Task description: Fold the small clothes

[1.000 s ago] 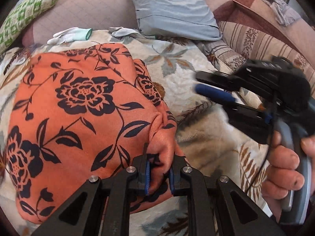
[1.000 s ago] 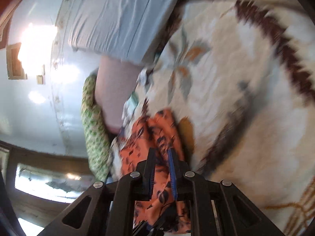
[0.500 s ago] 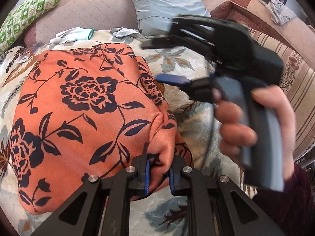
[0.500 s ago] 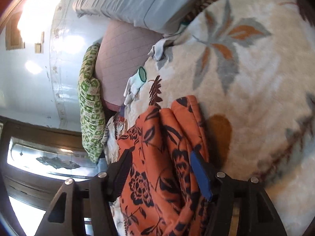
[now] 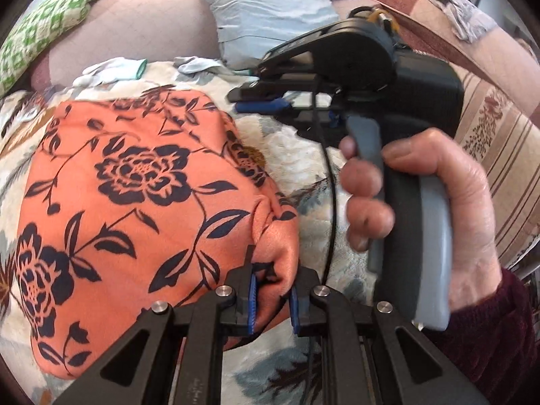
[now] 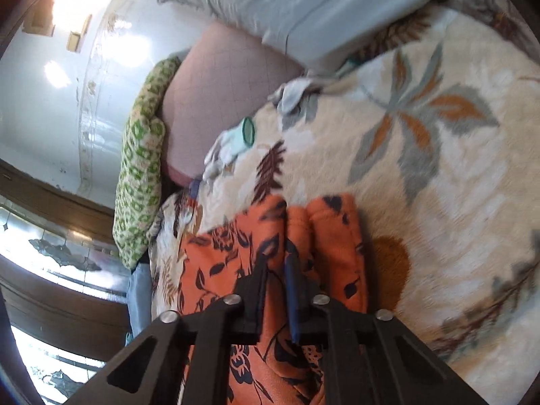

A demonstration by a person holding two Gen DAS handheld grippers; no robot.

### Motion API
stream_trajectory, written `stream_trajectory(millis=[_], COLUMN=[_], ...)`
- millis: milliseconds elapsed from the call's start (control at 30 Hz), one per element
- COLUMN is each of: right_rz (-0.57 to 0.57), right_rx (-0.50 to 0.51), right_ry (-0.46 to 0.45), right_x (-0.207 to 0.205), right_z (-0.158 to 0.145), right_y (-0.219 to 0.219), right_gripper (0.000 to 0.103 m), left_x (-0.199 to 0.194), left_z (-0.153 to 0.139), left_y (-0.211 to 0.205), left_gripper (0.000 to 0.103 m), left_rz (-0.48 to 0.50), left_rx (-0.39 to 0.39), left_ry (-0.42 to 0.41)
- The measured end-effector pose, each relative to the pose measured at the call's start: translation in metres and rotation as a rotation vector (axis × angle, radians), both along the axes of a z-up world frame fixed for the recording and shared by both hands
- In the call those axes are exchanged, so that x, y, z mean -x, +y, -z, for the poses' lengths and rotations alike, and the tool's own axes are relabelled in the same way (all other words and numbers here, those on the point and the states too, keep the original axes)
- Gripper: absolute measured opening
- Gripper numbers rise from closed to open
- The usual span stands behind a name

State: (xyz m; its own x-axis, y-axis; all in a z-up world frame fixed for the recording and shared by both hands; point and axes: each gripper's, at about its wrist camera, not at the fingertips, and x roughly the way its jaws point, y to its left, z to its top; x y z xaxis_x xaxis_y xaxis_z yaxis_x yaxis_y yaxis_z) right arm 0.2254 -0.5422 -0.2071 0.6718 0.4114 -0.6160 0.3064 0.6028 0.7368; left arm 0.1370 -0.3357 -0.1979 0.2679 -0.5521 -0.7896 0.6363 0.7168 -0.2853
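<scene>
An orange garment with dark blue flowers [image 5: 135, 182] lies spread on a floral blanket [image 5: 303, 155]. My left gripper [image 5: 271, 298] is shut on a bunched near corner of the garment. My right gripper [image 5: 260, 99] hovers over the garment's far right edge, held on its side by a hand; its fingers stand close together with nothing seen between them. In the right wrist view the right gripper [image 6: 275, 283] sits over the garment [image 6: 324, 233], its jaws narrowed, with a fabric fold under them; whether it pinches cloth is unclear.
A grey pillow [image 5: 270, 17] and a pink cushion [image 5: 135, 27] line the far side. White gloves [image 5: 111, 69] lie by the cushion. A green patterned cloth [image 5: 44, 30] is at far left. A striped sofa arm [image 5: 499, 155] is on the right.
My right gripper moved from the right side up over the garment's far edge, opened wide midway, then narrowed its jaws again. My left gripper kept its hold.
</scene>
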Motion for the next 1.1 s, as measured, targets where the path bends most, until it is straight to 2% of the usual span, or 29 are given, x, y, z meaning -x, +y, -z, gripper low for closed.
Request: stream_trajectory(millis=[167,233,300,333,367,467,533,600,667,767,867,933,1000,1033,1100], right_rz=[-0.034,-0.054,-0.088,-0.110,-0.127,-0.185,-0.212,-0.224,-0.234,-0.261,-0.262,-0.244,-0.211,-0.198,-0.174], right_rx=[-0.039,-0.059,-0.049,-0.026,-0.006,0.048,0.078,0.096,0.103,0.132,0.180,0.212,0.249,0.240,0.173], right_ry=[-0.017,-0.035,-0.055,-0.061,-0.066,-0.080,-0.087,-0.091,-0.081,-0.071,-0.053,-0.020,0.068,0.100,0.106], right_x=[0.002,0.002,0.001,0.000,0.000,-0.002,-0.004,-0.006,-0.011,-0.018,-0.026,-0.031,-0.036,-0.037,-0.037], right_z=[0.002,-0.004,-0.013,-0.018,-0.021,-0.029,-0.031,-0.030,-0.027,-0.023,-0.018,-0.009,0.011,0.020,0.031], right_y=[-0.014,-0.011,-0.004,0.002,0.008,0.028,0.040,0.048,0.057,0.074,0.088,0.091,0.087,0.082,0.070], right_gripper=[0.008,0.011,0.012,0.012,0.012,0.012,0.012,0.012,0.012,0.012,0.012,0.012,0.010,0.009,0.007], left_x=[-0.005,-0.006,-0.005,-0.002,0.004,0.028,0.033,0.025,0.005,-0.031,-0.056,-0.069,-0.076,-0.078,-0.078], left_z=[0.025,0.025,0.016,0.011,0.004,-0.022,-0.038,-0.048,-0.051,-0.048,-0.034,-0.017,0.005,0.014,0.028], left_y=[-0.010,-0.001,0.008,0.012,0.016,0.037,0.056,0.076,0.097,0.125,0.144,0.145,0.142,0.142,0.141], left_gripper=[0.015,0.019,0.039,0.058,0.067,0.067,0.068,0.068,0.068,0.068,0.068,0.068,0.068,0.069,0.071], left_rz=[0.053,0.047,0.051,0.062,0.080,0.147,0.154,0.112,0.038,-0.099,-0.160,-0.189,-0.192,-0.194,-0.182], left_rx=[-0.024,0.000,0.032,0.032,0.022,0.008,0.000,-0.030,-0.056,-0.058,-0.048,-0.086,-0.138,-0.155,-0.172], left_ry=[0.036,0.039,0.069,0.070,0.051,-0.079,-0.174,-0.249,-0.267,-0.251,-0.216,-0.198,-0.130,-0.085,-0.010])
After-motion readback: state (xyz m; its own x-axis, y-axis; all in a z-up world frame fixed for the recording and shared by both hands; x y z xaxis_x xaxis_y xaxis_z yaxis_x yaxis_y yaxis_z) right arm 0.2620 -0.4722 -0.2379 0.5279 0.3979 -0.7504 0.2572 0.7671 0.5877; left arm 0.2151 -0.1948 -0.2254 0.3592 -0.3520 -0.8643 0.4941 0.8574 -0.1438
